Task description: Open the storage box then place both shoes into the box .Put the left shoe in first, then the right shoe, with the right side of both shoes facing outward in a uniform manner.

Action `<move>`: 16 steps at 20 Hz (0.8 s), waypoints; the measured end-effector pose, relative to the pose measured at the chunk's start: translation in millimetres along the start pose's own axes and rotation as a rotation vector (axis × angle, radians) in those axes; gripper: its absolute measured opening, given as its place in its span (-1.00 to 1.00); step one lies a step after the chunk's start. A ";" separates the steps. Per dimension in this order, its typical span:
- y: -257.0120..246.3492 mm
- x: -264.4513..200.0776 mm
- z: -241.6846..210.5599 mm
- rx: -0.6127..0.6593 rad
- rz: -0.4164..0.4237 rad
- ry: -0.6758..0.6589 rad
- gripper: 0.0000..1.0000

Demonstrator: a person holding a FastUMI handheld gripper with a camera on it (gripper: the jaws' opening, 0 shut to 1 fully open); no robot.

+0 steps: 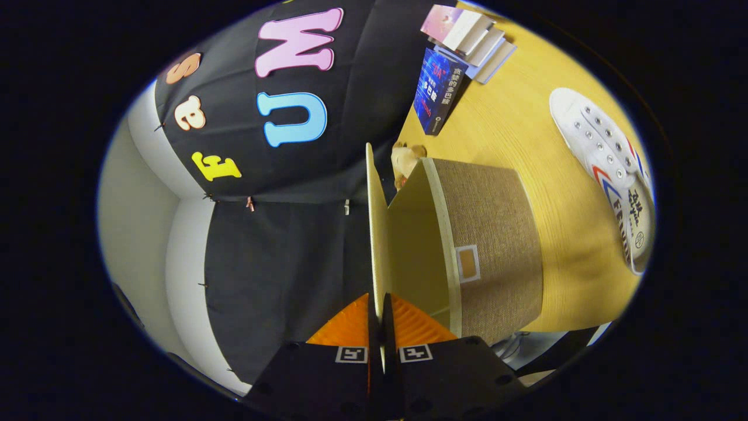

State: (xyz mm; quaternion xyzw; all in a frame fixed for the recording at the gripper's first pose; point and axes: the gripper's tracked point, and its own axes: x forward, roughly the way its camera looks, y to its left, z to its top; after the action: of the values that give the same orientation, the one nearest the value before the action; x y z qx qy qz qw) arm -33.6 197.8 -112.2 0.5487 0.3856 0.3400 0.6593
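Swinging open on its hinge, the lid (pixel 374 225) of the storage box (pixel 489 245) stands edge-on between the gripper's (pixel 384 316) two fingers, which are pressed together on its thin free edge. So the opening step looks under way and close to done: the pale inside of the box (pixel 418 245) is exposed, and from this angle nothing can be seen lying in it, though the bottom is hidden. The box itself, woven brown cloth with a small label patch (pixel 467 263), sits near the tabletop's (pixel 526 134) edge closest to the booth wall.

Neither shoe appears to be packed yet. One white canvas sneaker (pixel 610 169) with red and blue stripes lies on the tabletop well apart from the box, toward the far side; whether it is the left or right shoe I cannot tell. Both placements are still to come, I judge.

Beyond the box, a small stuffed toy (pixel 406 159) peeks out behind the lid, and a stack of books (pixel 467 41) rests at the tabletop's corner, a blue book (pixel 438 90) just beside it.
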 end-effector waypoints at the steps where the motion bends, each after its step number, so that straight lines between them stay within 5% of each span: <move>1: 9.6 3.9 -4.2 -0.012 0.010 0.003 -0.90; 16: 118.7 84.6 -30.4 -0.225 -0.033 0.058 -0.89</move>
State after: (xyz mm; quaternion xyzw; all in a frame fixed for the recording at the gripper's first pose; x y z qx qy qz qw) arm -23.5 305.4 -9.6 0.4548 0.3727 0.3858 0.7109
